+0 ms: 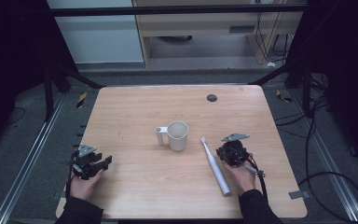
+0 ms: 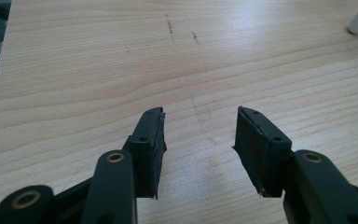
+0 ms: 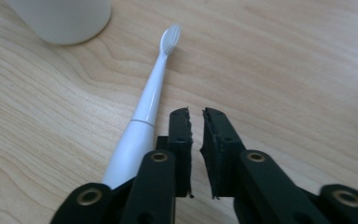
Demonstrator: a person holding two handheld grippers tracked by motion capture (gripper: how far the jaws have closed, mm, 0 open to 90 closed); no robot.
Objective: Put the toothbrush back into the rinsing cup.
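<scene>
Your two hands come in at the near edge of the table (image 1: 135,196), one gripper in each. Your left hand (image 1: 85,184) holds the left gripper (image 1: 106,161) low over the wood at the near left, well apart from everything else. In the left gripper view its jaws stand wide apart with nothing but bare wood grain between them, and the foot of a white thing shows at the far upper right corner.

Your right hand (image 1: 243,175) holds the right gripper (image 3: 196,114) at the near right, just beside the toothbrush (image 1: 214,165). In the right gripper view its jaws are almost together, with only a thin slit left between the pads, and they grip nothing. That white electric toothbrush lies flat on the table just to the left of those jaws, its thick handle running back under the gripper and its bristled head (image 3: 170,38) pointing away toward the mug (image 1: 177,136).

That white mug stands upright near the middle of the table, its handle (image 1: 161,135) turned to your left. Brush head and mug are close but apart. A small dark round spot (image 1: 211,98) sits in the tabletop near the far edge.
</scene>
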